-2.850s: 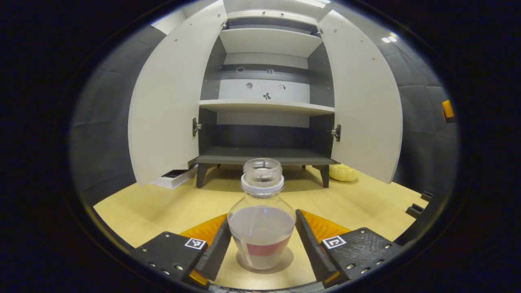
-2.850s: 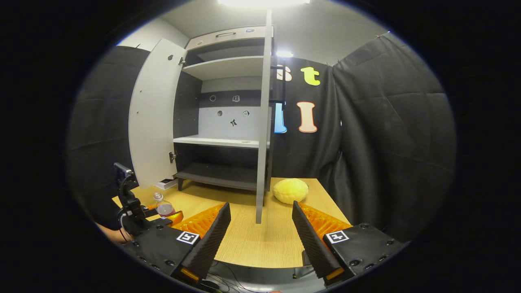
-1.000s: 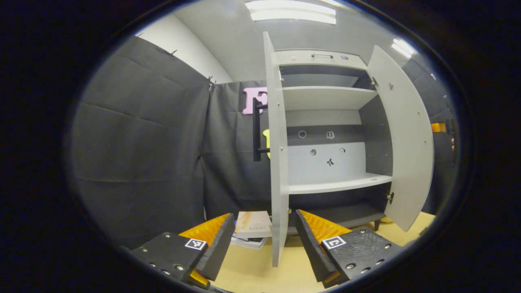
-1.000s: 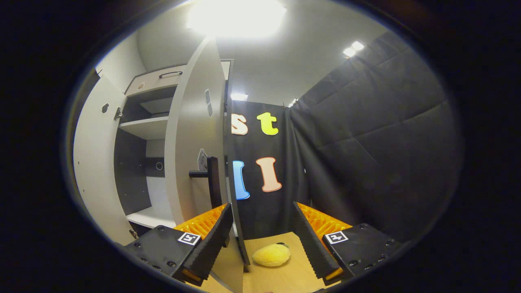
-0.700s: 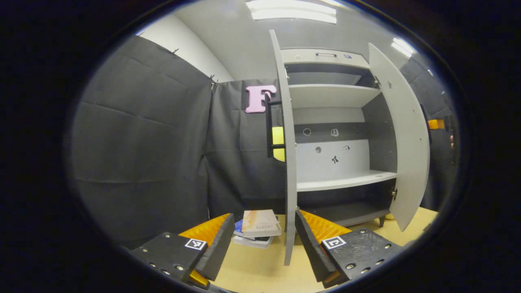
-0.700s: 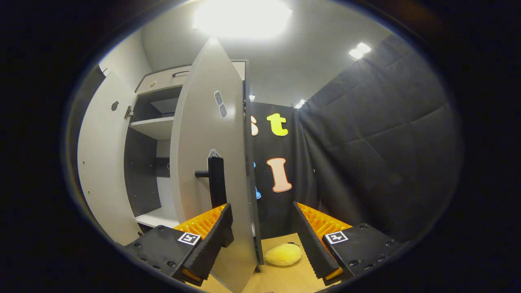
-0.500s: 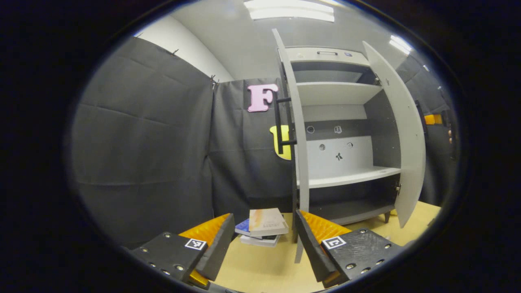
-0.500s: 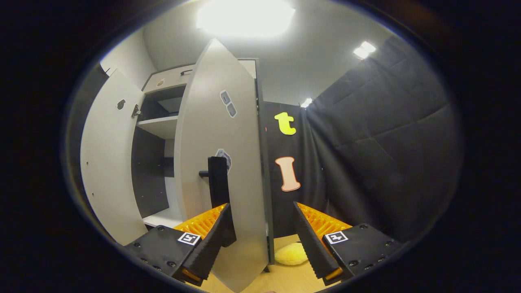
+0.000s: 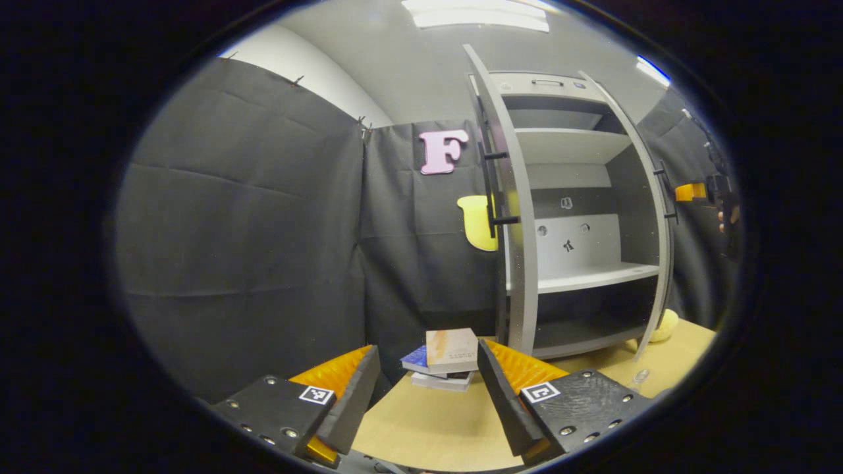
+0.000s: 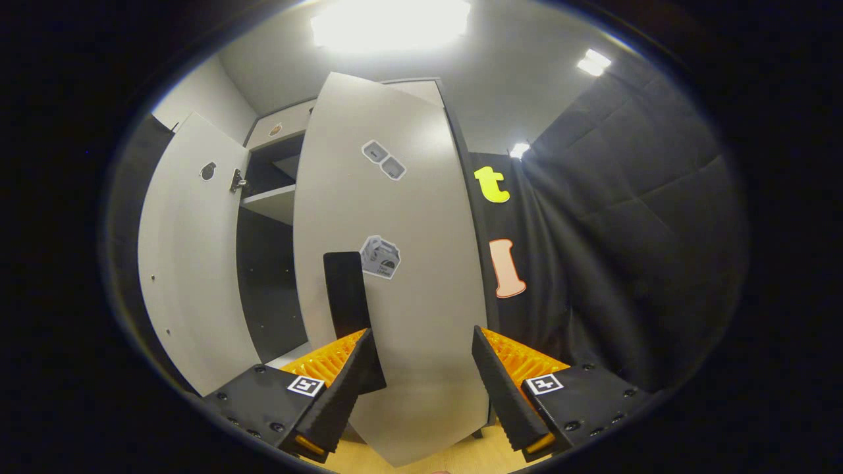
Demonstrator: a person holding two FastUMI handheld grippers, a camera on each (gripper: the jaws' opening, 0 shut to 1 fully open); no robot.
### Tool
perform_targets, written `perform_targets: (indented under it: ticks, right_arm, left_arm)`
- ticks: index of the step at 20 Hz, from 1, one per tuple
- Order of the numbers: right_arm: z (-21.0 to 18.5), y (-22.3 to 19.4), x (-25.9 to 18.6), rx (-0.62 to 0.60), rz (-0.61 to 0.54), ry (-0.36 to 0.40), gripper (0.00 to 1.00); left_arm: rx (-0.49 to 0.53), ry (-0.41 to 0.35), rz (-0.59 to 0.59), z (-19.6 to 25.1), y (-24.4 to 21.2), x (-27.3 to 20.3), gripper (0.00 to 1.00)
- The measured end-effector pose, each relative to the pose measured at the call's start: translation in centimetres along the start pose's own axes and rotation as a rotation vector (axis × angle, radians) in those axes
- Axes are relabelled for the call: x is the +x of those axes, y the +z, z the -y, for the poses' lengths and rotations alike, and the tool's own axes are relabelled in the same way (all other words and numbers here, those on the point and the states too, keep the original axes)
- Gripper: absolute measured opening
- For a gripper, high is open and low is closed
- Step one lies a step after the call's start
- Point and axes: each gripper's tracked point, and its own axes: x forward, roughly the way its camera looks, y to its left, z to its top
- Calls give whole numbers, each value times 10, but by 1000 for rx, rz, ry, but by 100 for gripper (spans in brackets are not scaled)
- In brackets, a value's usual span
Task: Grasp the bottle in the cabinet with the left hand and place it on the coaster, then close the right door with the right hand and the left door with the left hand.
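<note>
We see bright ceiling lights glaring overhead, sharp focus, dim black walls, and strong fisheye bending at edges.

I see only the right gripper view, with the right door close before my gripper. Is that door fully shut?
Observer: Not yet. In the left gripper view the right door is ajar, and a shelf shows between the doors.
Operator: Does the left gripper hold the left door?
Observer: No. The left gripper is open, with nothing between its fingers.
Operator: Is anything lying near that door?
Observer: A stack of books lies on the table, outside the left door.
</note>
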Motion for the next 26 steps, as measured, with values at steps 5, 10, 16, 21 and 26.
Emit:
perform_targets:
  ticks: [5,10,16,21,26]
  right_arm:
    - [-2,-7,-10,-12,-6,8,95]
    - [11,-12,-36,-61,6,14,95]
    - [43,-19,-58,-152,-5,-36,91]
    - [65,-25,-69,-194,-25,-60,95]
    - [89,-27,-78,-254,-34,-80,95]
  left_arm:
    - [-41,-8,-2,-3,14,11,94]
    - [-113,-18,13,-15,50,53,94]
    - [-116,-56,3,-20,99,123,94]
    - [-112,-67,24,-4,135,152,87]
    - [-23,-36,72,14,149,150,93]
